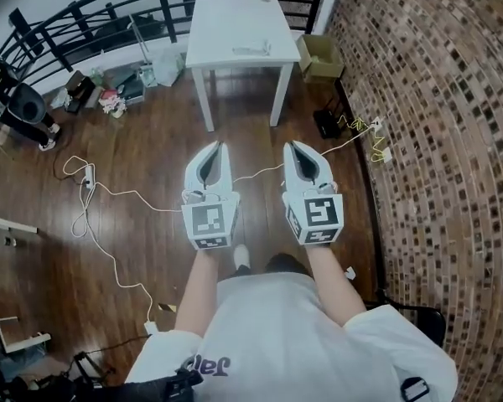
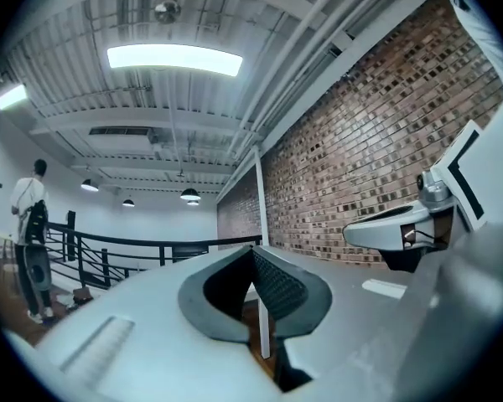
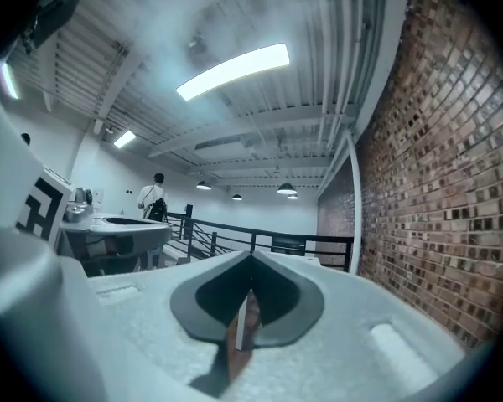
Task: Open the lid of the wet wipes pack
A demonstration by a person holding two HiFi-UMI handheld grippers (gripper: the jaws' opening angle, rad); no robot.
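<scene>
A small white table point(image 1: 226, 23) stands ahead on the wooden floor. On its right part lies a flat pale pack point(image 1: 252, 49), too small to show a lid. I hold both grippers side by side in the air, well short of the table and pointing towards it. The left gripper point(image 1: 222, 147) is shut with nothing in it, its tips meeting point(image 2: 253, 251). My right gripper point(image 1: 292, 146) is likewise shut and empty point(image 3: 251, 260). Neither gripper view shows the pack; both look at the ceiling and the brick wall.
A brick wall point(image 1: 436, 99) runs along the right. An open cardboard box point(image 1: 318, 54) sits by the table's right side. White cables point(image 1: 92, 199) trail over the floor at left. A black railing point(image 1: 84, 15) closes the far side. A person point(image 2: 31, 195) stands far off.
</scene>
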